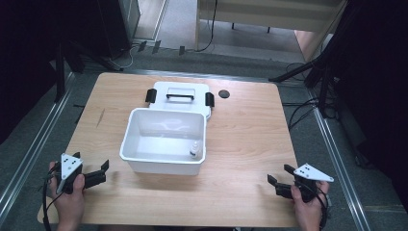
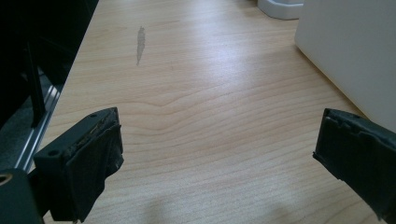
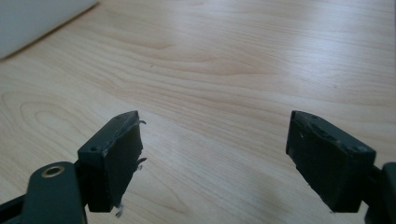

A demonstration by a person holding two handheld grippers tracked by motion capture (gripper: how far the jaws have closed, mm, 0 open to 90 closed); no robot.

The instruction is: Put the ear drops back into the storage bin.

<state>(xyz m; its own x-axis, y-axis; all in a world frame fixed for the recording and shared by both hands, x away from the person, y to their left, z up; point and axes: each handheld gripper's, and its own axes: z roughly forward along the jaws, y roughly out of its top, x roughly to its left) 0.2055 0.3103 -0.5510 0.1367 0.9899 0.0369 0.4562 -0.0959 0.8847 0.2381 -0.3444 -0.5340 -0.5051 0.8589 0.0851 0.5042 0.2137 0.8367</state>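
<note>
Wooden table (image 1: pixel 240 144), light grain, rounded corners, seen whole from the high view. At its middle stands a white bin (image 1: pixel 163 161), open-topped and rectangular, holding a small bottle (image 1: pixel 194 149) upright in its near right corner (white cap, contents too small to tell). Behind the bin, touching its far wall, lies a white lid (image 1: pixel 163 91) with a black handle (image 1: pixel 180 96) and two black side latches (image 1: pixel 150 95). Just right of the lid, a small dark round disc (image 1: pixel 223 93) sits on the tabletop. Left gripper (image 1: pixel 101 172), held in the left hand (image 1: pixel 70 195) at the near left corner, jaws spread apart, empty, aimed toward the bin. Right gripper (image 1: pixel 279 179), held in the right hand (image 1: pixel 308 204) at the near right edge, jaws likewise spread and empty, well apart from the bin. The left gripper view adds a grey scuff (image 2: pixel 139 44) on the wood ahead, the bin's outer wall close beside the right-hand jaw without touching, and worn, frayed black pads (image 2: pixel 93 172). The right gripper view gives bare wood between its jaws, loose threads on one pad (image 3: pixel 125 154), and a corner of the bin at upper left. Neither gripper view looks into the bin; the high view alone gives the bottle.
</note>
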